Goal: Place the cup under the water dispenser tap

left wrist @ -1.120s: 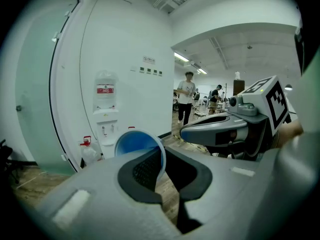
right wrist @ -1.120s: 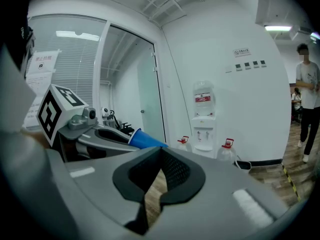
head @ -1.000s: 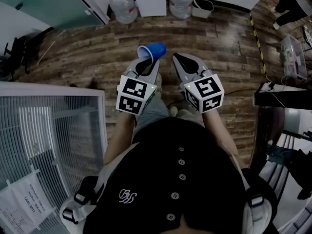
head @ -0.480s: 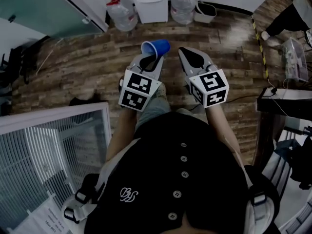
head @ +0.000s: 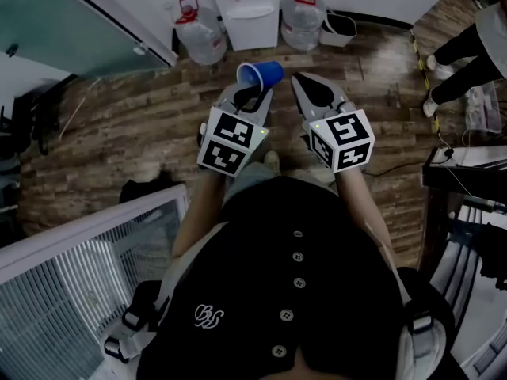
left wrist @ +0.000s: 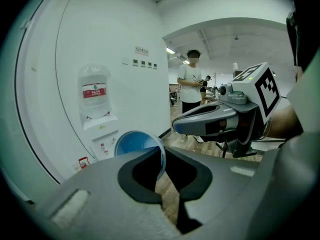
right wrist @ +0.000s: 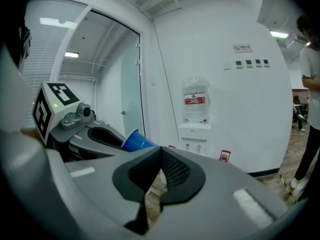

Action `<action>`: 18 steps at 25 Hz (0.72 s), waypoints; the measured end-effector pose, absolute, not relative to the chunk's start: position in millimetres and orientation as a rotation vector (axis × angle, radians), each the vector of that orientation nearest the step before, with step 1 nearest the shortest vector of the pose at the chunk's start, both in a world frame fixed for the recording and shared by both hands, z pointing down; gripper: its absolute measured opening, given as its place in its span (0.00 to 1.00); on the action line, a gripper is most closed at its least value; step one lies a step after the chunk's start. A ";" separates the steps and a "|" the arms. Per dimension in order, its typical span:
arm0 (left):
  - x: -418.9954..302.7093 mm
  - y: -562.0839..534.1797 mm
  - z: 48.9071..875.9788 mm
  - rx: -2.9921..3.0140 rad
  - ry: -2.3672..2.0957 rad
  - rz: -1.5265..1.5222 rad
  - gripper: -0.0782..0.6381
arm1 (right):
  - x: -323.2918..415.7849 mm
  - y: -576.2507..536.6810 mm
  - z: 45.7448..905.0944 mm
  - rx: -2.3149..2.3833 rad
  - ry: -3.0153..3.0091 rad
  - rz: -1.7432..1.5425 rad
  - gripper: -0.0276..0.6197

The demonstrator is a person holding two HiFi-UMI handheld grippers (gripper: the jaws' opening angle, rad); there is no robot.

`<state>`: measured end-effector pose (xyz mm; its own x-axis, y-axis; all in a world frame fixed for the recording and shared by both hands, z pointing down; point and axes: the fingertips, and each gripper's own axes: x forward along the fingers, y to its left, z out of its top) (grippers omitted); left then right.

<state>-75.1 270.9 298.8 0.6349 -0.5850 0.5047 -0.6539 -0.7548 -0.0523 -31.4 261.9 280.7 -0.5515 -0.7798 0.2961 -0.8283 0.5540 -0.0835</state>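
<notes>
1. Left gripper (head: 252, 95), in the head view, is clenched on the rim of the blue cup (head: 261, 74), which it carries tipped on its side. The right gripper (head: 306, 84) sits just beside it. The water dispenser (head: 248, 13) stands well ahead, with water bottles (head: 198, 36) flanking it.
2. From the left gripper view, we see only one thin wall of the cup (left wrist: 132, 143) pinched between the jaws. We judge that a jolt could buckle it or let it slip free.
3. From the right gripper view, that gripper (right wrist: 160, 149) is closed on nothing. The dispenser (right wrist: 196, 129) shows small, so its taps are probably the dots on its front. If we leave the cup (right wrist: 135, 141) tipped, its rim could strike the tap.
</notes>
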 end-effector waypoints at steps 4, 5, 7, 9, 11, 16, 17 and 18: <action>-84.4 251.7 306.0 2.714 -0.992 0.776 0.13 | -43.3 243.8 282.9 1.368 -2.559 0.331 0.04; -85.3 248.9 306.4 2.714 -0.987 0.776 0.13 | -44.5 242.1 282.9 1.368 -2.556 0.330 0.04; -86.1 243.7 305.6 2.718 -0.982 0.768 0.13 | -45.0 238.9 283.2 1.366 -2.546 0.328 0.04; -85.5 239.1 305.7 2.719 -0.976 0.758 0.13 | -43.9 235.7 284.3 1.370 -2.535 0.330 0.04; -83.7 235.1 307.8 2.718 -0.967 0.750 0.13 | -41.9 233.1 284.7 1.381 -2.531 0.332 0.04; -78.5 220.6 312.4 2.703 -0.946 0.746 0.13 | -36.9 217.2 286.9 1.391 -2.531 0.362 0.04; -78.5 217.9 313.9 2.698 -0.943 0.749 0.13 | -37.2 213.7 289.3 1.383 -2.530 0.371 0.04; -78.8 214.9 316.0 2.693 -0.942 0.754 0.13 | -37.7 210.1 292.0 1.375 -2.528 0.378 0.04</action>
<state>-78.8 214.9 316.0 0.6687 -0.5290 0.5225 -0.6260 -0.7798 0.0117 -37.7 210.1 292.0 -0.5290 -0.7827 0.3280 -0.8444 0.5241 -0.1111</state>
